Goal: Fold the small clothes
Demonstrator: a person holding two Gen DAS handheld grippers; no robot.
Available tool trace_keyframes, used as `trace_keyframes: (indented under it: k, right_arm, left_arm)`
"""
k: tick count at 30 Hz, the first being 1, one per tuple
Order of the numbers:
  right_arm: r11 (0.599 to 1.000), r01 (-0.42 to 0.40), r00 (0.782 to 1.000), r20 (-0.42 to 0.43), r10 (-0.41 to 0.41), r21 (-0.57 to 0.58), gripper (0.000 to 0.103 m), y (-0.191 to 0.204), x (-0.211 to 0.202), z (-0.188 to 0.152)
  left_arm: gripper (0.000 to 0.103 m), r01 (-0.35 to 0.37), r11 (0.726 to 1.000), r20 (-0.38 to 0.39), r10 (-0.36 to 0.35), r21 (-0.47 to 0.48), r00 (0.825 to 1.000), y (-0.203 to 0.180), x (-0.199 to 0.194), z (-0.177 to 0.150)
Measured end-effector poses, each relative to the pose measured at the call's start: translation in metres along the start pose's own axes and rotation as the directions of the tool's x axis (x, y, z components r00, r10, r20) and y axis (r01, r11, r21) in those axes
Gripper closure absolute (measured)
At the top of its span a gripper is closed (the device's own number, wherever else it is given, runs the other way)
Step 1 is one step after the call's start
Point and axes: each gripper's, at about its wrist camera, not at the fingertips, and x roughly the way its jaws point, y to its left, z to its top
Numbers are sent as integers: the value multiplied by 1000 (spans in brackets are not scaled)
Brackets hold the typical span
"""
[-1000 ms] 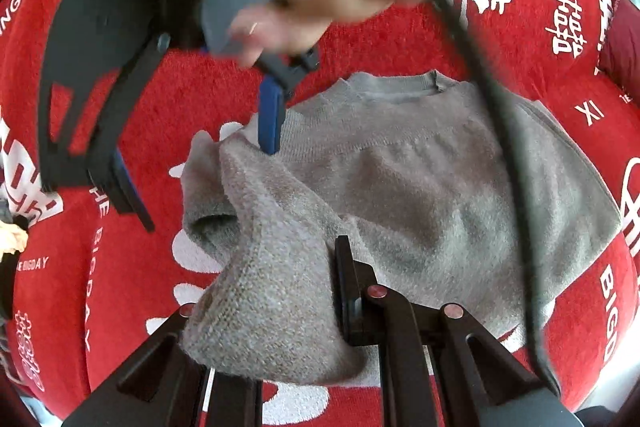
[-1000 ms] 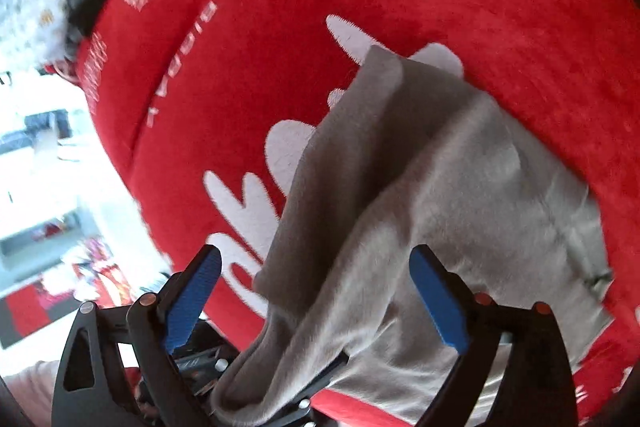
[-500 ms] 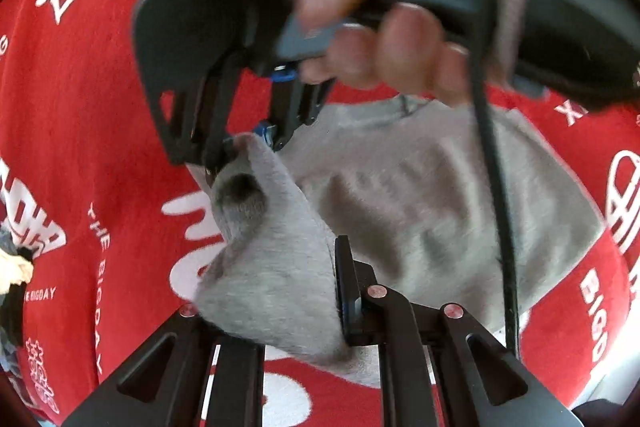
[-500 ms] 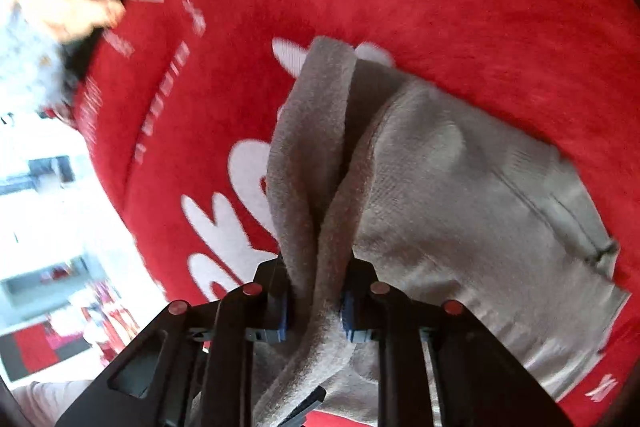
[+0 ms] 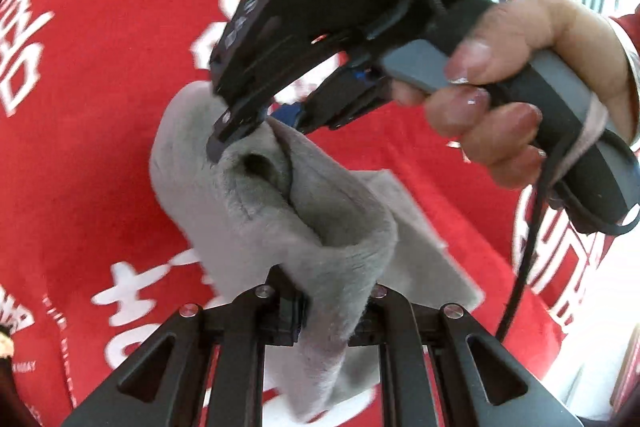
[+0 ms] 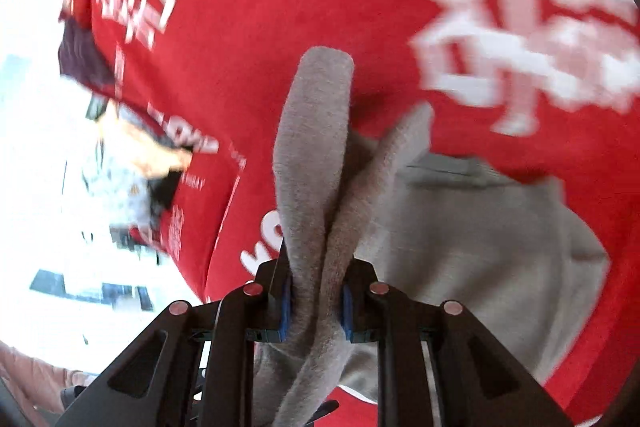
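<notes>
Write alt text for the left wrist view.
The left tongs pinch a fold of a grey sweater above a red blanket with white lettering. Beyond them, a hand holds the right tongs, shut on the same sweater.

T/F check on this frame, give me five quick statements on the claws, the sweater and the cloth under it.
1. Both claws are shut on the grey sweater. True: the left claw and the right claw each pinch knit.
2. The sweater lies flat. False: its gripped part is bunched and lifted.
3. The cloth beneath is blue. False: it is red with white print.
4. A bare hand holds the right claw's handle. True.
5. The right claw's pads are red. False: they are blue.
</notes>
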Motion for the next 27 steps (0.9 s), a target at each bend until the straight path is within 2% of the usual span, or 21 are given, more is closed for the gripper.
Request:
trace_keyframes:
  k: [4,9,11,14,18,20,22,23,24,27]
  right_arm:
    - [993,27,998,55,-34,113,83,-57,-27,-33]
    - [954,135,990,2,-141,267,83,-142,-27,-72]
    - [939,162,986,-11,-167,304,83,-163,-22,-81]
    - [928,157,986,-4,-165,337,83,-178,-20,-84]
    - [930,152,988,-15,-156,333,82,-171,-22,-84]
    - [928,144,989,-30,-142,345,82,-171,-30,-88]
    - [925,135,991,-33,-132,354,64,-164,-34,-93]
    - [923,124,992,-32,-120,365,44,-162,-40,-97]
    - [920,98,995,-26,-95,380,37,-159,-44,-103]
    - [916,52,999,-21,-48,399,37,-150,-51,-116]
  left_arm:
    - [88,49,998,-66,-46,47,997,-38,28,-3]
    - [88,89,992,-180,-71,94,981,-74,67,-27]
    - [88,85,991,-206,-62,100,977,-82,75,-33]
    - [88,77,994,-213,-59,79,975,-84,76,-34]
    - [88,106,994,-237,-98,20,967,-76,63,-29]
    - [77,119,993,-233,-121,-21,965,-65,53,-26]
    - [24,99,993,-218,-111,-67,970,-55,36,-25]
    - [23,90,993,-203,-105,-83,974,-50,29,-25]
    - [23,92,991,-193,-110,-100,975,-44,21,-25]
    - [23,67,987,-217,-97,-144,971,-19,21,-26]
